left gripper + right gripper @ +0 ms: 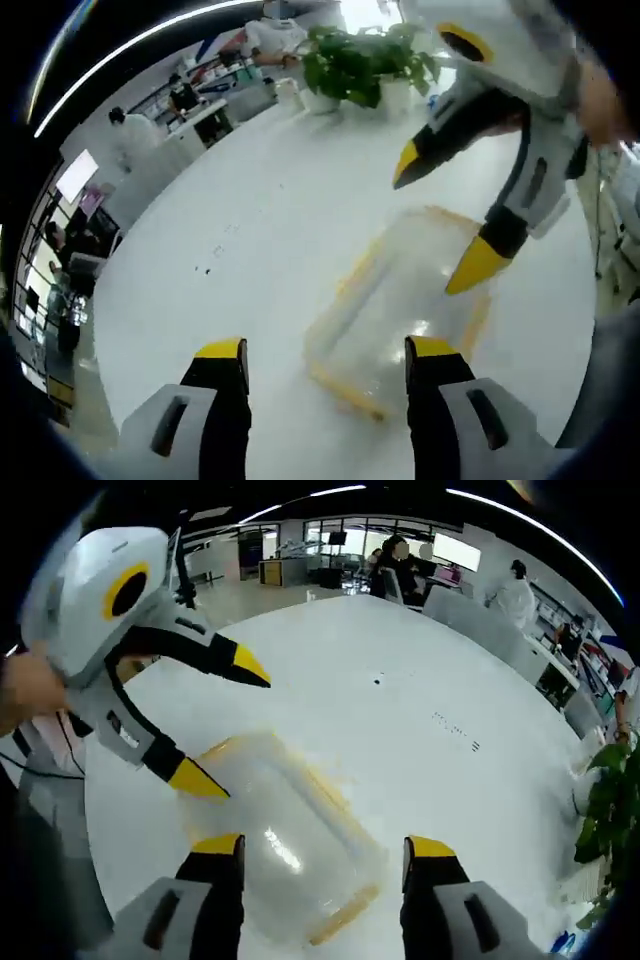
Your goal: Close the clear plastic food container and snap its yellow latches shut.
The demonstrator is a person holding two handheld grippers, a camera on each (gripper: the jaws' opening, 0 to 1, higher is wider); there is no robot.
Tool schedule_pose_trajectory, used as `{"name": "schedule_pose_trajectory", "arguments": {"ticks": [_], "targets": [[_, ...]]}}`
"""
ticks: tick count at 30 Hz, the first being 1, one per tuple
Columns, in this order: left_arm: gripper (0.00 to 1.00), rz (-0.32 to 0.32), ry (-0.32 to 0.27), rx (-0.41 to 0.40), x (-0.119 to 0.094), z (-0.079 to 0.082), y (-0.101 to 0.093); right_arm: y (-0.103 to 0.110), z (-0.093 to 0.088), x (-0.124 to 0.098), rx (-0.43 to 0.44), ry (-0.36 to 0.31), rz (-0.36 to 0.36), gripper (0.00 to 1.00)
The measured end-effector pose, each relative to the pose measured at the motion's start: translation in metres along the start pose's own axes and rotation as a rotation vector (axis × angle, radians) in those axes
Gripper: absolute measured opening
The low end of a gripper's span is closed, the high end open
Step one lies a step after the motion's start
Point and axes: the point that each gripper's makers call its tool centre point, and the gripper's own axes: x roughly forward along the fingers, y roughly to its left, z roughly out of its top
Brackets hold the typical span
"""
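In the left gripper view, the clear plastic food container with yellow edges (400, 325) lies flat on the big white round table (250, 240). It sits just past the left gripper (325, 365), nearer the black and yellow jaw on the view's right. That gripper's jaws stand wide apart and hold nothing. I think it waits low at the near end so it can steady the box or press a latch there. The right gripper (440, 225) comes in from the upper right, with a person's hand (605, 100) behind it. Its two yellow tips are spread apart, one hanging over the far end of the box. It looks ready to push down. The box is blurry, so I cannot tell if the lid is fully down. Its long side runs from near the left gripper up and to the right. A leafy green plant in a white pot (360, 65) stands at the far edge of the table.

In the right gripper view, the same clear box lies between and just past the right gripper (322, 850) jaws, which are apart and empty. The left gripper (225, 720) reaches in from the left, jaws apart, its lower tip just at the box's far corner. Here the box runs from upper left down to lower right. A yellow latch strip (345, 915) shows at the near end. Both grippers sit at opposite ends, likely to press both ends shut.
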Motion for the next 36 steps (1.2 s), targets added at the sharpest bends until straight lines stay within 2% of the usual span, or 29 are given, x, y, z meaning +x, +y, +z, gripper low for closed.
{"name": "schedule_pose_trajectory", "arguments": {"ticks": [1, 2, 4, 8, 10, 12, 14, 16, 18, 21, 25, 26, 28, 32, 36], "targets": [[0.60, 0.009, -0.008, -0.045, 0.000, 0.001, -0.001, 0.002, 0.001, -0.001, 0.009, -0.011, -0.008, 0.64], [0.60, 0.018, -0.016, -0.078, 0.000, 0.003, -0.001, 0.001, 0.003, -0.002, 0.055, -0.025, -0.022, 0.64], [0.58, 0.030, -0.024, -0.088, -0.001, 0.006, -0.003, 0.001, 0.006, -0.003, 0.133, -0.046, -0.026, 0.65], [0.59, 0.027, -0.046, -0.108, -0.002, 0.011, -0.006, -0.003, 0.006, -0.003, 0.114, -0.039, -0.049, 0.64], [0.59, 0.024, -0.040, -0.120, -0.001, 0.009, -0.005, -0.004, 0.007, -0.002, 0.141, -0.044, -0.042, 0.64], [0.60, -0.001, -0.050, -0.197, 0.001, 0.009, -0.008, -0.004, 0.007, -0.003, 0.162, -0.050, -0.038, 0.64], [0.60, -0.011, -0.082, -0.276, 0.000, 0.010, -0.008, -0.006, 0.010, -0.005, 0.228, -0.090, -0.033, 0.64], [0.61, 0.005, -0.089, -0.290, -0.001, 0.006, -0.003, -0.006, 0.009, -0.006, 0.285, -0.122, -0.017, 0.63], [0.63, 0.008, -0.115, -0.331, -0.002, 0.006, -0.002, -0.011, 0.002, -0.006, 0.290, -0.125, -0.037, 0.63], [0.68, 0.025, -0.174, -0.425, -0.002, 0.005, 0.003, -0.013, 0.001, -0.005, 0.406, -0.198, -0.019, 0.63], [0.66, 0.020, -0.260, -0.564, -0.005, 0.001, 0.008, -0.010, 0.006, -0.008, 0.507, -0.298, 0.014, 0.63], [0.66, 0.013, -0.278, -0.622, -0.006, 0.000, 0.008, -0.008, 0.006, -0.007, 0.538, -0.309, 0.029, 0.64], [0.66, 0.002, -0.299, -0.667, -0.005, -0.001, 0.007, -0.009, 0.003, -0.005, 0.556, -0.311, 0.020, 0.66], [0.66, -0.007, -0.273, -0.678, -0.003, -0.006, 0.003, -0.009, 0.000, -0.004, 0.585, -0.312, 0.018, 0.65], [0.66, -0.012, -0.261, -0.698, -0.001, -0.009, 0.002, -0.011, -0.003, -0.003, 0.574, -0.312, 0.013, 0.63]]}}
